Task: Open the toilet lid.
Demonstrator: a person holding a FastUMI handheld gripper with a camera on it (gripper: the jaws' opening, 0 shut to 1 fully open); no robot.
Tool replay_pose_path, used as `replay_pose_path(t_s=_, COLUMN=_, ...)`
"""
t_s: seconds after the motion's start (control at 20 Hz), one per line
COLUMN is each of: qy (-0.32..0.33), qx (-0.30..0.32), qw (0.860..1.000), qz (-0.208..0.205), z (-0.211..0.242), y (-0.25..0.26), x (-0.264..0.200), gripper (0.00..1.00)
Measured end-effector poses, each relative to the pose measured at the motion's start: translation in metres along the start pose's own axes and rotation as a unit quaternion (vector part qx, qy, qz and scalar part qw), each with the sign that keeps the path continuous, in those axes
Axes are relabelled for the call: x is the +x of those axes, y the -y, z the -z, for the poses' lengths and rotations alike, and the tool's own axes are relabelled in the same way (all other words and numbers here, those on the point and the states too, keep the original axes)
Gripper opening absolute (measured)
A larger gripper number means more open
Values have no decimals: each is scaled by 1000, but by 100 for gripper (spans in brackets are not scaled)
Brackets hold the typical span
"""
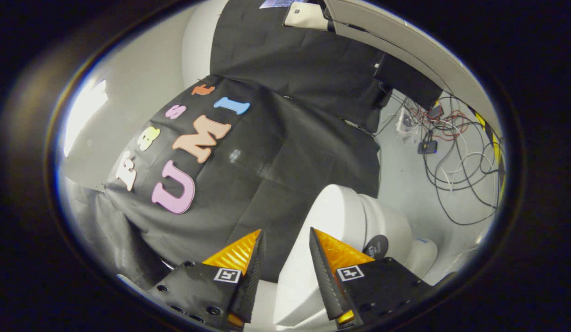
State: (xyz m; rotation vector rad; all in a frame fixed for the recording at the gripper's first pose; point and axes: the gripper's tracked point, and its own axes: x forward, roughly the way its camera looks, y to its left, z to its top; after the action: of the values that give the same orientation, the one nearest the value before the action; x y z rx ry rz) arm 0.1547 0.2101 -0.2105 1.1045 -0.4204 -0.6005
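Standing raised just beyond the parted, empty jaws, the toilet lid (329,221) (its edge between their tips).

Ridged fingers (255,272) — square-marker mounts, screws

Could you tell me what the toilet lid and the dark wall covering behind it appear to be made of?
The toilet lid, raised just beyond the open gripper, looks like smooth, glossy white plastic, judging by its even sheen, though ceramic cannot be excluded. The wall covering appears to be matte black cloth: it shows creases, folds and a loose hanging edge.
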Motion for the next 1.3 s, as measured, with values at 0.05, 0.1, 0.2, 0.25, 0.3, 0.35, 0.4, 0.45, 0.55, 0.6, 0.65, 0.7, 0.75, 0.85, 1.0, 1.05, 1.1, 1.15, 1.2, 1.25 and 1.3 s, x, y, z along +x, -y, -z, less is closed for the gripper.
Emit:
replay_pose_path(t_s=0.05, qy=-4, qx=3, qw=1000, qz=9, z=5, y=7, x=-2, gripper=61)
replay_pose_path(t_s=0.1, qy=-7, qx=4, qw=1000, qz=20, z=9, y=15, x=-3, gripper=61)
replay_pose_path(t_s=0.2, qy=-2, qx=-1, qw=999, qz=39, z=10, y=28, x=-6, gripper=61)
replay_pose_path(t_s=0.25, qy=2, qx=-7, qw=999, qz=46, z=8, y=30, x=-9, gripper=61)
replay_pose_path(t_s=0.3, qy=3, qx=-16, qw=998, qz=57, z=8, y=36, x=-13, gripper=61)
replay_pose_path(t_s=0.35, qy=1, qx=-24, qw=997, qz=76, z=9, y=47, x=-16, gripper=61)
replay_pose_path(t_s=0.4, qy=-6, qx=-30, qw=995, qz=96, z=10, y=61, x=-19, gripper=61)
replay_pose_path(t_s=0.45, qy=-15, qx=-31, qw=993, qz=111, z=14, y=71, x=-22, gripper=61)
replay_pose_path(t_s=0.55, qy=-25, qx=-22, qw=993, qz=118, z=17, y=82, x=-25, gripper=61)
replay_pose_path(t_s=0.6, qy=-29, qx=-13, qw=993, qz=117, z=16, y=87, x=-22, gripper=61)
replay_pose_path(t_s=0.65, qy=-33, qx=-4, qw=993, qz=115, z=17, y=91, x=-18, gripper=61)
replay_pose_path(t_s=0.7, qy=-36, qx=4, qw=993, qz=108, z=18, y=91, x=-12, gripper=61)
replay_pose_path(t_s=0.75, qy=-37, qx=16, qw=994, qz=98, z=16, y=91, x=-6, gripper=61)
replay_pose_path(t_s=0.85, qy=-62, qx=38, qw=992, qz=100, z=25, y=98, x=2, gripper=46)
replay_pose_path(t_s=1.0, qy=-86, qx=60, qw=989, qz=100, z=37, y=100, x=11, gripper=31)
replay_pose_path(t_s=1.05, qy=-87, qx=64, qw=989, qz=104, z=37, y=104, x=14, gripper=20)
replay_pose_path(t_s=1.1, qy=-90, qx=70, qw=988, qz=106, z=38, y=102, x=14, gripper=10)
replay_pose_path(t_s=1.15, qy=-93, qx=76, qw=987, qz=103, z=39, y=99, x=10, gripper=10)
replay_pose_path(t_s=1.2, qy=-96, qx=72, qw=988, qz=101, z=38, y=98, x=10, gripper=10)
replay_pose_path(t_s=1.25, qy=-99, qx=64, qw=988, qz=97, z=42, y=97, x=9, gripper=10)
replay_pose_path(t_s=1.3, qy=-100, qx=48, qw=989, qz=97, z=42, y=95, x=9, gripper=10)
